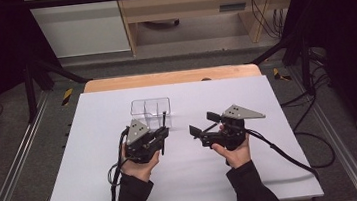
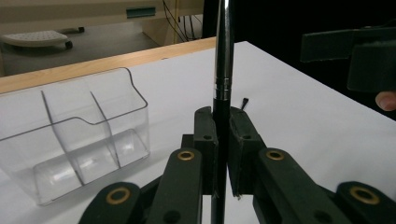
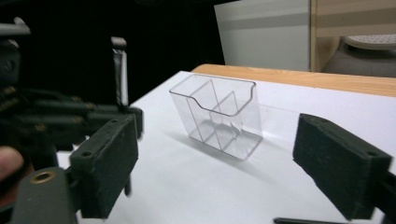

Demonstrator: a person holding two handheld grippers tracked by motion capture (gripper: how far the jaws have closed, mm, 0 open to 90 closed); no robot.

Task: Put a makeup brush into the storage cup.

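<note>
High view shows my left claw (image 1: 163,130) pinching a slim dark pen (image 1: 164,118) and carrying it upright just in front of the clear organizer (image 1: 150,106), which I take to be where it goes; holding it vertical makes sense to me, since the compartments open upward and a standing pen can drop straight in. Left gripper view confirms the grip: both pads are pressed against the barrel of the pen (image 2: 221,70) low down, so most of its length rises free above them, leaving plenty to slide into a slot before the pads would meet the organizer (image 2: 74,135) wall. My right claw (image 1: 204,123) hangs apart to the right of the pen, its jaws spread with nothing between them, as the right gripper view makes plain; I judge it is kept back so the left hand has a clear path. As for the pen itself, it is thin and black with a glossy, metallic-looking barrel and a narrow ring partway up. The organizer (image 3: 219,116) is transparent plastic, 3 compartments split by 2 dividers, with a lowered front wall, and it stands empty on the white tabletop (image 1: 99,179), toward the far side. A small dark object (image 2: 244,101) lies on the tabletop beyond the left jaws; I cannot tell what it is.
</note>
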